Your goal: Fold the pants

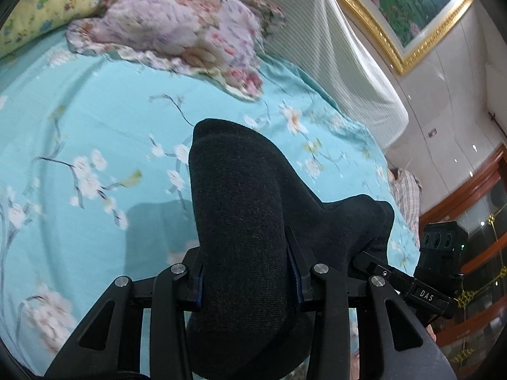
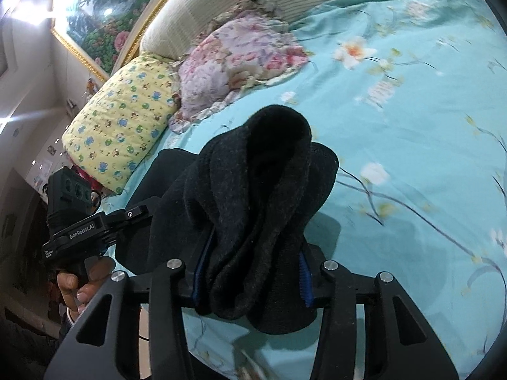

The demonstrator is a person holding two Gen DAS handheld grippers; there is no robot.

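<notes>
The pants (image 1: 240, 209) are dark charcoal knit fabric, held up above a turquoise floral bedsheet (image 1: 95, 126). My left gripper (image 1: 248, 281) is shut on a thick bunch of the pants, which drapes over and hides the fingertips. In the right wrist view my right gripper (image 2: 253, 280) is shut on another bunched part of the pants (image 2: 259, 196); blue finger pads (image 2: 304, 281) show at its sides. The right gripper's body (image 1: 412, 288) shows at the right of the left wrist view, and the left gripper's body (image 2: 79, 231) with a hand shows at the left of the right wrist view.
A pink floral pillow (image 1: 177, 28) and a yellow patterned pillow (image 2: 120, 117) lie at the head of the bed by a cream ribbed headboard (image 1: 342, 47). A gold-framed painting (image 1: 405, 15) hangs on the wall. A wooden cabinet (image 1: 475, 221) stands beside the bed.
</notes>
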